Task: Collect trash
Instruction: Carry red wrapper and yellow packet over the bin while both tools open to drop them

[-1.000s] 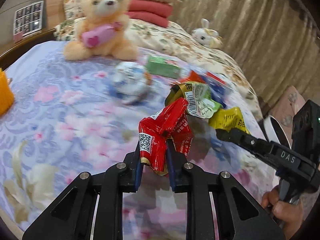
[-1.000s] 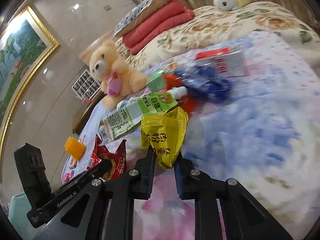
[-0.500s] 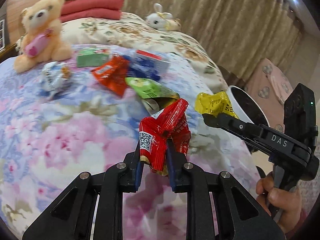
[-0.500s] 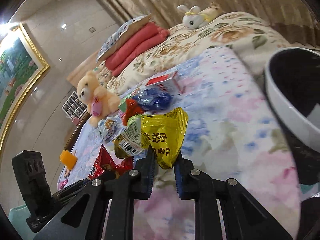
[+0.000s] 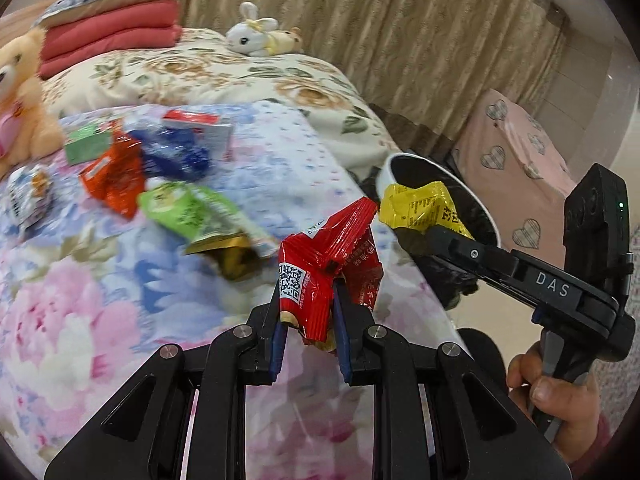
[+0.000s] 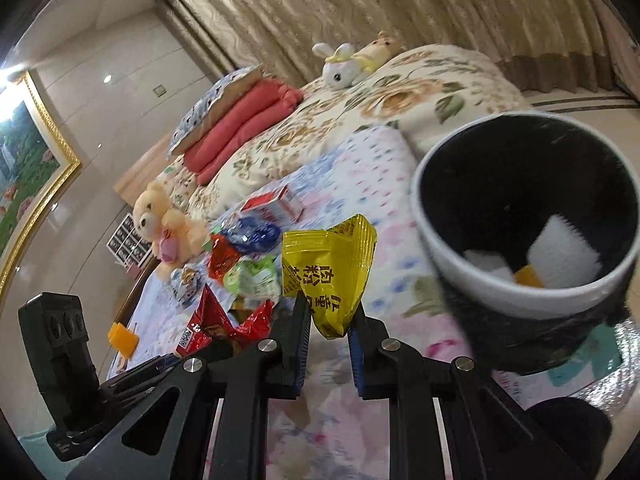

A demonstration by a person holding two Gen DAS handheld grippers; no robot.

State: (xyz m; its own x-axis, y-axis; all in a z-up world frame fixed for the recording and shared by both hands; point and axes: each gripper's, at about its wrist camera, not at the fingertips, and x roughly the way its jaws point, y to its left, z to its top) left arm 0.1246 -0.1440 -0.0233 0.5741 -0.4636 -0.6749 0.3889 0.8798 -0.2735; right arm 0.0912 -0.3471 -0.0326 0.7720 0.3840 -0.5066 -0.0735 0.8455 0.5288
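My matt black plastic jaws are gripping crinkled glossy foil: a red wrapper (image 5: 324, 276) and a yellow wrapper (image 6: 326, 268). Smooth white bin rim (image 6: 480, 280); soft floral cloth bedspread (image 5: 100, 300).

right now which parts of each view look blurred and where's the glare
Left wrist view: the green wrapper and nearby litter on the bed smear; the red wrapper stays sharp. Right wrist view: the bin rim blurs; glare hits the framed picture at far left.
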